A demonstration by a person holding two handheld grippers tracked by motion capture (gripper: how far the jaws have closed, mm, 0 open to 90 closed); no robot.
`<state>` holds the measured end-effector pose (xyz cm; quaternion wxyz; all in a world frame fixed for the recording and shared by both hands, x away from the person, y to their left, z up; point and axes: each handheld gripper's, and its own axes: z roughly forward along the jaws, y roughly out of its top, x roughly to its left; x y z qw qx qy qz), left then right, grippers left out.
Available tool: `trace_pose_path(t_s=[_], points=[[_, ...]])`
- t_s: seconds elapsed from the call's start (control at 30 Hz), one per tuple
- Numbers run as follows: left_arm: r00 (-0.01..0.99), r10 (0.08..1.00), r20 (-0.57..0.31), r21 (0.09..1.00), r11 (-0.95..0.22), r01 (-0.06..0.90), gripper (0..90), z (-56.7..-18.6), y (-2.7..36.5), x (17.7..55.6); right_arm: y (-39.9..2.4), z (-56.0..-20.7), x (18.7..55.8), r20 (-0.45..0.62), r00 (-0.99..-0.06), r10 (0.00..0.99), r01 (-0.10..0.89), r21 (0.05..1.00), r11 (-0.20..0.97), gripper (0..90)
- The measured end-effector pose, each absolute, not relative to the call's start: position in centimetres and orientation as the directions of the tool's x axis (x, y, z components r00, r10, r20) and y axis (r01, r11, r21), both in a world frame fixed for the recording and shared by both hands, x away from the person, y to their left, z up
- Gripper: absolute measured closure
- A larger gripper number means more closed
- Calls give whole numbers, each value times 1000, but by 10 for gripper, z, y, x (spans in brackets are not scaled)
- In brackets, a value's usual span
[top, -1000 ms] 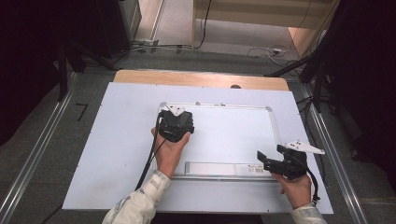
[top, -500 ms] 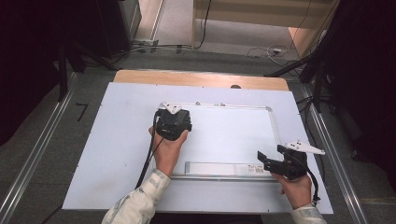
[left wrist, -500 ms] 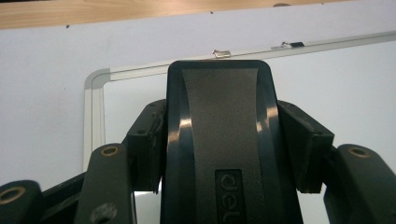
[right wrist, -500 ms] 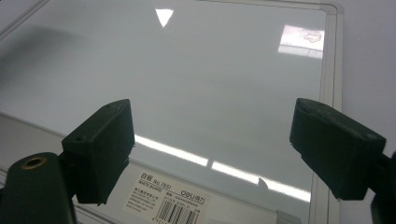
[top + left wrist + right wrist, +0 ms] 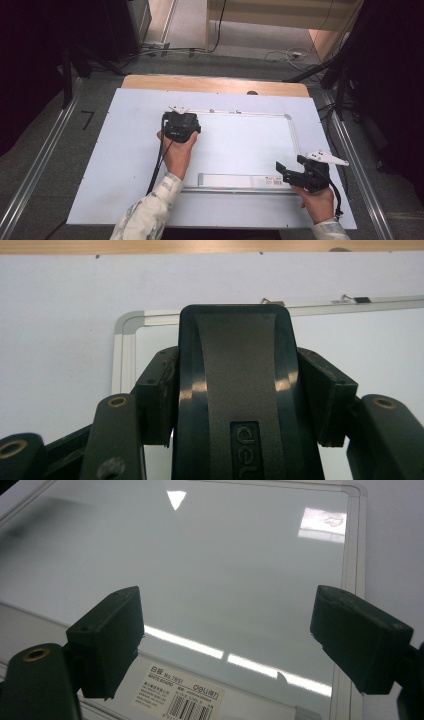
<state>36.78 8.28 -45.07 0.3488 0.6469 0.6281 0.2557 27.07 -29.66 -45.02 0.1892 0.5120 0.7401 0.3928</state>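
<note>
High view first: your left gripper (image 5: 179, 117) sits at the far-left corner of the whiteboard (image 5: 240, 145), which lies flat on the pale mat (image 5: 125, 150). It's holding a black eraser (image 5: 181, 126). Your right gripper (image 5: 285, 170) hangs over the board's near-right corner, near the tray (image 5: 235, 181) along the near edge, and it isn't carrying anything. The board looks clean from up here, no marker strokes that I can make out, so my guess is the wiping is mostly done, or you're at the last corner of a pass.

Left gripper view: the jaws are clamped tight on the eraser (image 5: 235, 390), pads squeezing both its sides. Past its front end you can see the rounded frame corner (image 5: 125, 322) and the two hanger clips (image 5: 350, 299) on the far rail. The eraser is right up against that corner, so there's little board left in that direction.

Right gripper view: jaws spread wide with nothing between them, just glossy board (image 5: 200, 565) with lamp reflections and the barcode label (image 5: 187, 692) on the tray. I see no ink in this patch either.

What's left, I'd say: finish that corner, check the middle for faint smudges, then put the eraser down.
</note>
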Motion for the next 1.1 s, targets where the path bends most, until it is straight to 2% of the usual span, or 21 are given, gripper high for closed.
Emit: trace_pose_path(t_s=[0.63,0.83,1.1], points=[[-18,996,-89,746,78,661,414,-466,97,405,-298,-451,271,125,-402,907,610,776,163,126],[-16,998,-63,745,58,664,414,-472,99,411,-299,-451,271,127,-404,906,609,776,163,126],[-25,997,-75,732,72,677,414,-477,97,414,-298,-451,271,127,-404,906,610,775,163,126]])
